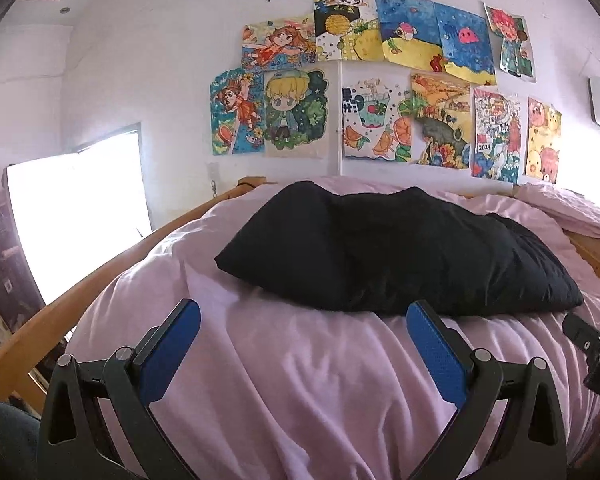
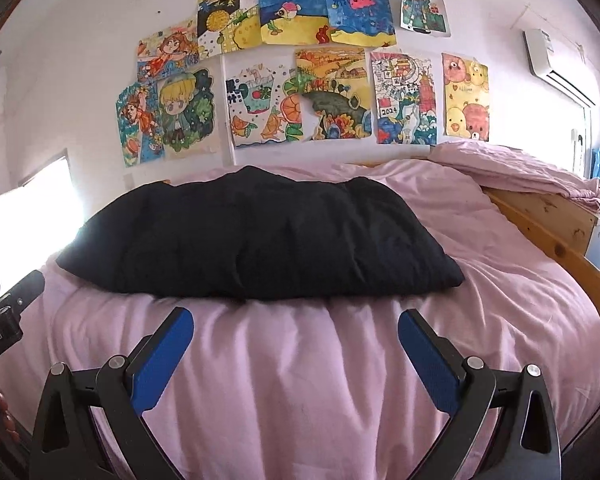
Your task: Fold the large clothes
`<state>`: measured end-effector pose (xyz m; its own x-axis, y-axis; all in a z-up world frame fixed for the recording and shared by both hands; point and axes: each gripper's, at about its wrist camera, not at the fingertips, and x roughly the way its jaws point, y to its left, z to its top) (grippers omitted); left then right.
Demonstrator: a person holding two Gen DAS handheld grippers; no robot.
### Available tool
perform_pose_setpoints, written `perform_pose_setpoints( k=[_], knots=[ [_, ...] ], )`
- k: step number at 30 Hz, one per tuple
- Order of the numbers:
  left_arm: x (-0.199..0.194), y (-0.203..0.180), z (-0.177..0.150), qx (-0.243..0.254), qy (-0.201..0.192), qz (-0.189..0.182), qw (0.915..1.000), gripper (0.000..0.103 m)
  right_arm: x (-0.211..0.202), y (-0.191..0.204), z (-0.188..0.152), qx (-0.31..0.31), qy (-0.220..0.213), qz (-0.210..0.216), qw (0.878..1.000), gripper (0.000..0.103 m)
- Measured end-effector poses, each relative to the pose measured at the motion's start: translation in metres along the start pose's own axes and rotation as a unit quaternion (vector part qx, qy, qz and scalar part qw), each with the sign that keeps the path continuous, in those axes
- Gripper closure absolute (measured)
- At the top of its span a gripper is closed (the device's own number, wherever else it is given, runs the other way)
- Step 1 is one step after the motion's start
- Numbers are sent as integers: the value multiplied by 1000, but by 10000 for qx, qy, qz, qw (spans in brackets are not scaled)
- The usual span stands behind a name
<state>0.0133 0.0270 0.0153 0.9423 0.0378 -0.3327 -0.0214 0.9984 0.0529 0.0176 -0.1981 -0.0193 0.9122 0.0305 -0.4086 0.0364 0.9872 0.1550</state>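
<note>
A large black padded garment [image 1: 400,252] lies folded into a thick oblong on the pink bed cover [image 1: 300,380]; it also shows in the right wrist view [image 2: 260,236]. My left gripper [image 1: 303,312] is open and empty, hovering over the pink cover just in front of the garment's near edge. My right gripper [image 2: 295,320] is open and empty, also just short of the near edge. The right gripper's body shows at the right edge of the left wrist view [image 1: 592,340], and the left gripper's body at the left edge of the right wrist view [image 2: 8,304].
A wooden bed rail [image 1: 80,292] runs along the left side and another [image 2: 560,240] along the right. A pink pillow [image 2: 520,172] lies at the far right. Children's drawings [image 2: 300,68] cover the wall behind. A bright window [image 1: 76,216] is at the left, an air conditioner [image 2: 556,64] high right.
</note>
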Motion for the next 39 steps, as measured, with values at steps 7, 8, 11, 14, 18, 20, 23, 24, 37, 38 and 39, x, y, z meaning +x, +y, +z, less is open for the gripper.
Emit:
perform_pose_setpoints(
  k=[7, 8, 11, 14, 18, 20, 23, 24, 37, 38, 39],
  knots=[
    [3, -9, -2, 212, 51, -61, 9997, 2, 1, -6, -3, -23, -83, -146, 9999, 0],
    [3, -10, -2, 217, 49, -63, 9997, 2, 0, -7, -4, -38, -110, -154, 9998, 0],
    [4, -10, -3, 208, 41, -68, 9998, 2, -1, -5, -5, -114, -171, -179, 9996, 0],
    [4, -11, -3, 212, 46, -60, 9997, 2, -2, -4, -5, -163, -227, -192, 9994, 0],
    [4, -10, -3, 199, 49, -57, 9998, 2, -4, -3, -4, -206, -278, -221, 9992, 0],
    [4, -10, -3, 201, 44, -57, 9998, 2, -4, -2, -5, -230, -293, -255, 9990, 0],
    [4, -10, -3, 212, 39, -51, 9998, 2, -4, -1, -4, -242, -319, -266, 9988, 0],
    [4, -10, -3, 210, 39, -44, 9998, 2, -4, -1, -4, -247, -322, -264, 9988, 0],
    [4, -11, -3, 292, 32, -31, 9996, 2, -4, 0, -4, -255, -355, -275, 9987, 0],
    [5, -10, -3, 294, 34, -31, 9996, 2, -4, 0, -4, -246, -349, -269, 9987, 0],
    [5, -10, -3, 299, 34, -32, 9995, 2, -4, 0, -3, -243, -346, -271, 9987, 0]
  ],
)
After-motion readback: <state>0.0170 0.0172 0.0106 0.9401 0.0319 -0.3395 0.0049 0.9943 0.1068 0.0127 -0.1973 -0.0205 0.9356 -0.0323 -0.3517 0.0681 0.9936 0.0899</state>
